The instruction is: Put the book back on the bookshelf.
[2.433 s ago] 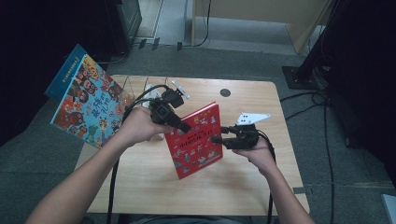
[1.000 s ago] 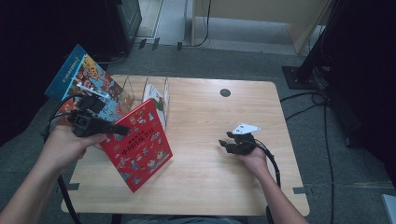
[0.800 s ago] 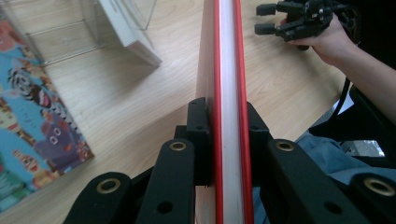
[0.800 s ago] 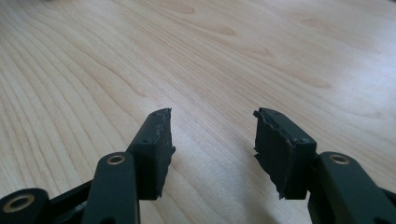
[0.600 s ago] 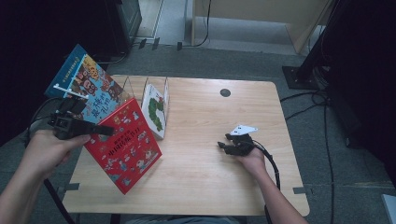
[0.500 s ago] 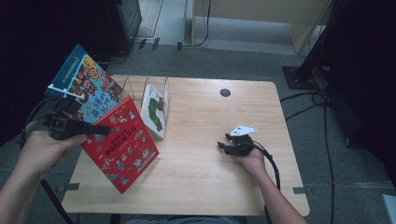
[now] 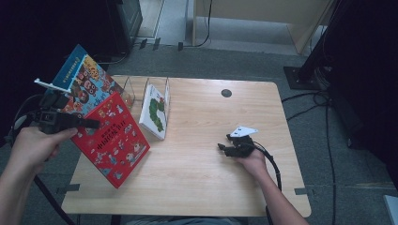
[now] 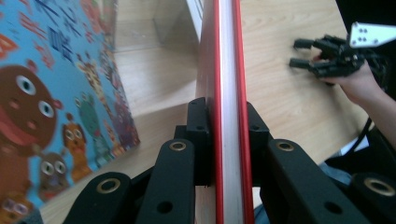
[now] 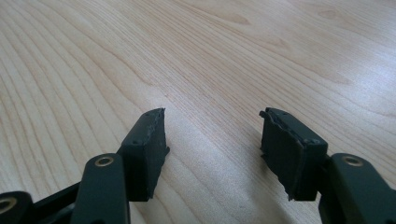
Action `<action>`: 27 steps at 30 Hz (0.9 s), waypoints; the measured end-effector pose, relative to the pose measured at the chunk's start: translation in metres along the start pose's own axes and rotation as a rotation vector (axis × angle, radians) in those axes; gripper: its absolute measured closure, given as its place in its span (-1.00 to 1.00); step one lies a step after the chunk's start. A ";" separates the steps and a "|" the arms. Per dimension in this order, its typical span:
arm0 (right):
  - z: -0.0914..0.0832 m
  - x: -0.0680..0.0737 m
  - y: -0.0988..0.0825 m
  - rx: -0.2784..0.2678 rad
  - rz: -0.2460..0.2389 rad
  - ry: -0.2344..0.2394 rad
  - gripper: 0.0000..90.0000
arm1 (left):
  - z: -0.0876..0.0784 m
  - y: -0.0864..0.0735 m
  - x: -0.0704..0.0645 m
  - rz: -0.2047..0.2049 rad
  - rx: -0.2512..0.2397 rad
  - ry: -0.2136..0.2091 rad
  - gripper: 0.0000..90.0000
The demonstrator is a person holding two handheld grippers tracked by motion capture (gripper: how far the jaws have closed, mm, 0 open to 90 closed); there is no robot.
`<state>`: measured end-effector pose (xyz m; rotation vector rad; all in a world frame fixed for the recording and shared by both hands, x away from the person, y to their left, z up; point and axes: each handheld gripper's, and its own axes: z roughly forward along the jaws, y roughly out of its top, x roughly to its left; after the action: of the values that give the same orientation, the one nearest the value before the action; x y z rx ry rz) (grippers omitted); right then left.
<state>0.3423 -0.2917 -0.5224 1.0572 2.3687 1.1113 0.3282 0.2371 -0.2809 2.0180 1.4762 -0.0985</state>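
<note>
My left gripper (image 7: 91,124) is shut on the spine edge of a red picture book (image 7: 115,140), held tilted over the table's left edge. In the left gripper view both pads (image 8: 198,126) press the red book (image 8: 226,56) edge-on. Just behind it leans a blue picture book (image 7: 80,82), whose cover (image 8: 56,93) stands close on the left. My right gripper (image 7: 223,147) rests low on the table at the right. Its jaws (image 9: 212,135) have just been opening, with only bare wood between them.
A clear wire-and-plastic rack (image 7: 141,91) at the table's back left holds a white book with a green caterpillar (image 7: 155,110). The wooden table (image 7: 211,187) has a dark round hole (image 7: 226,93) near the back. Cables trail from both grippers.
My left hand has carried the red book further left, off the table's edge toward the blue book. The right hand has stayed where it was.
</note>
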 end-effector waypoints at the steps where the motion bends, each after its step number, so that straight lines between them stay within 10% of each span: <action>1: 0.000 0.000 0.000 0.000 0.000 0.000 -0.11 | 0.000 0.003 0.001 -0.004 -0.003 0.005 0.77; 27: 0.001 0.000 0.000 -0.003 0.002 -0.005 -0.12 | 0.015 0.071 0.003 -0.046 -0.062 0.131 0.77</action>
<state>0.3429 -0.2912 -0.5224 1.0603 2.3622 1.1115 0.3962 0.2192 -0.2629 1.9727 1.5873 0.0610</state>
